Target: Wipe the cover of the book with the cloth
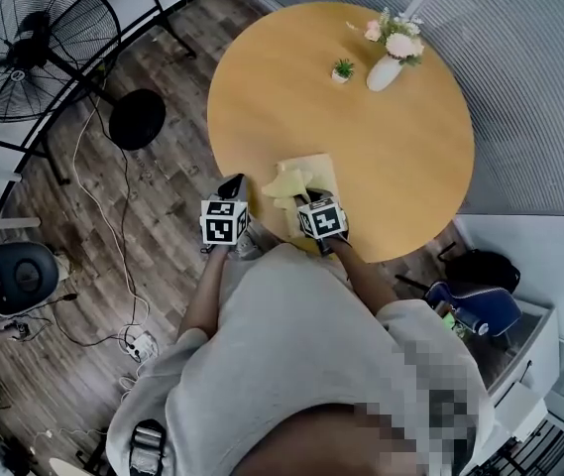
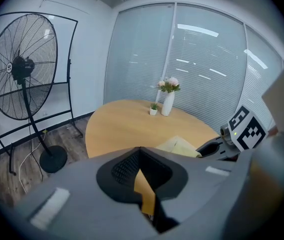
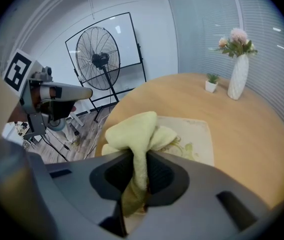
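Right gripper view: your right gripper (image 3: 141, 173) is clamping the bunched cloth (image 3: 132, 130) over the book (image 3: 195, 134), which is lying at the near edge of the table (image 3: 246, 139). Wiping is probably just starting. You are needing to press the cloth flat and sweep away from the rim. Your left gripper (image 2: 142, 178), jaws together and empty, is hovering off the edge, free to steady the book. The vase (image 3: 237, 81) is standing well apart.

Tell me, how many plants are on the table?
2. A tiny potted plant sits on the far side of the table. A white vase of flowers stands right beside it. None seems hidden.
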Action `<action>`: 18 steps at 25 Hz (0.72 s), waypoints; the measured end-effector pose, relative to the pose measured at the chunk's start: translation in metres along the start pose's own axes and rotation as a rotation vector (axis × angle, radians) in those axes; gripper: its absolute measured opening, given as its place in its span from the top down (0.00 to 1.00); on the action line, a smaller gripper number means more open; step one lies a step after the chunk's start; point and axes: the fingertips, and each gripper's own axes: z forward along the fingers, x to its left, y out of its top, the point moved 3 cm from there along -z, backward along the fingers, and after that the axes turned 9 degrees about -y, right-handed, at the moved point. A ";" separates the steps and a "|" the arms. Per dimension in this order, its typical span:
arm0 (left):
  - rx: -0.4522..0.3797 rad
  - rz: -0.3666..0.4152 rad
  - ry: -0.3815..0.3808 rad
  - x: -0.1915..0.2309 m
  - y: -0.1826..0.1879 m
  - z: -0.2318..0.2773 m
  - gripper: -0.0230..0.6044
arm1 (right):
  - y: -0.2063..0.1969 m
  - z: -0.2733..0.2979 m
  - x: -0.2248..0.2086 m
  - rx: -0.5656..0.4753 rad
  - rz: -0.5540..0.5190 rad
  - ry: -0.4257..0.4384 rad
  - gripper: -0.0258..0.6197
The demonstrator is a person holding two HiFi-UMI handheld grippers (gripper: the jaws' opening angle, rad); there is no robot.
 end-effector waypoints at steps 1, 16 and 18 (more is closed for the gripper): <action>0.001 0.001 -0.002 -0.001 0.000 0.001 0.95 | 0.000 0.000 0.000 -0.001 -0.002 0.000 0.85; 0.003 0.002 -0.016 -0.007 0.002 0.007 0.95 | -0.007 -0.005 -0.019 -0.002 0.026 -0.028 0.85; 0.002 0.005 -0.021 -0.009 0.003 0.009 0.95 | -0.007 -0.005 -0.022 -0.003 0.030 -0.031 0.85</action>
